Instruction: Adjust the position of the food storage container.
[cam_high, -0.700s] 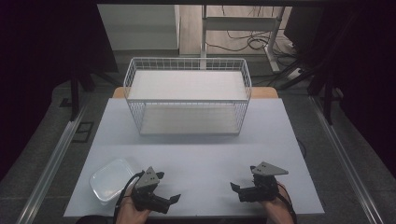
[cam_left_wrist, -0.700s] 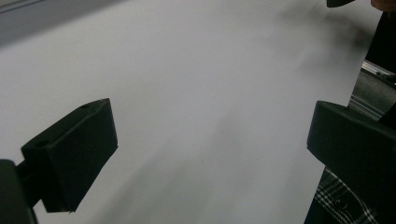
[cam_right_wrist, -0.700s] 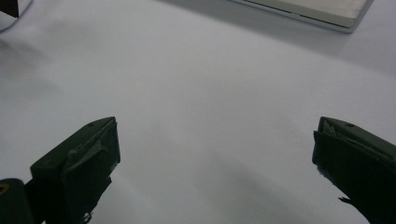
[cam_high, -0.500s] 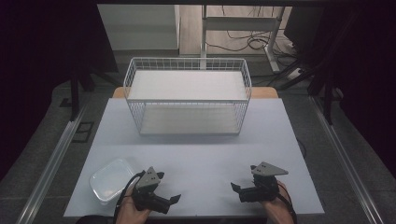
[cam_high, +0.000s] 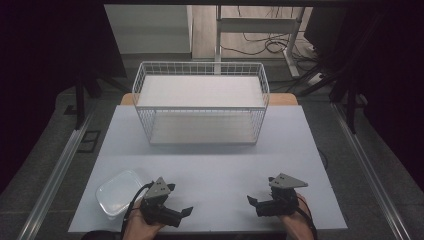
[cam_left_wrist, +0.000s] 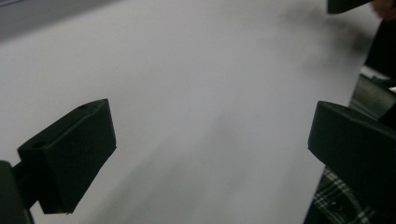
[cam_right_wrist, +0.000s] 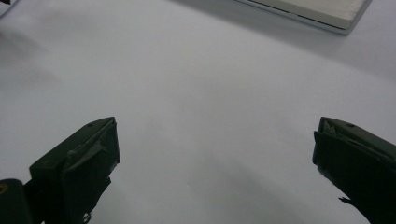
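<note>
Table (cam_high: 210, 165): white, bare between both grippers.
Left gripper (cam_high: 172, 214): jaws wide, empty; plastic container (cam_high: 119, 191) just beside, likely next.
Right gripper (cam_high: 260, 204): wide, empty.

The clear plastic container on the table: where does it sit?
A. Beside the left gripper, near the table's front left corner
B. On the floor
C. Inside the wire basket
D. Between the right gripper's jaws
A: the clear plastic container lies on the table just left of the left gripper, well short of the wire basket.
</note>
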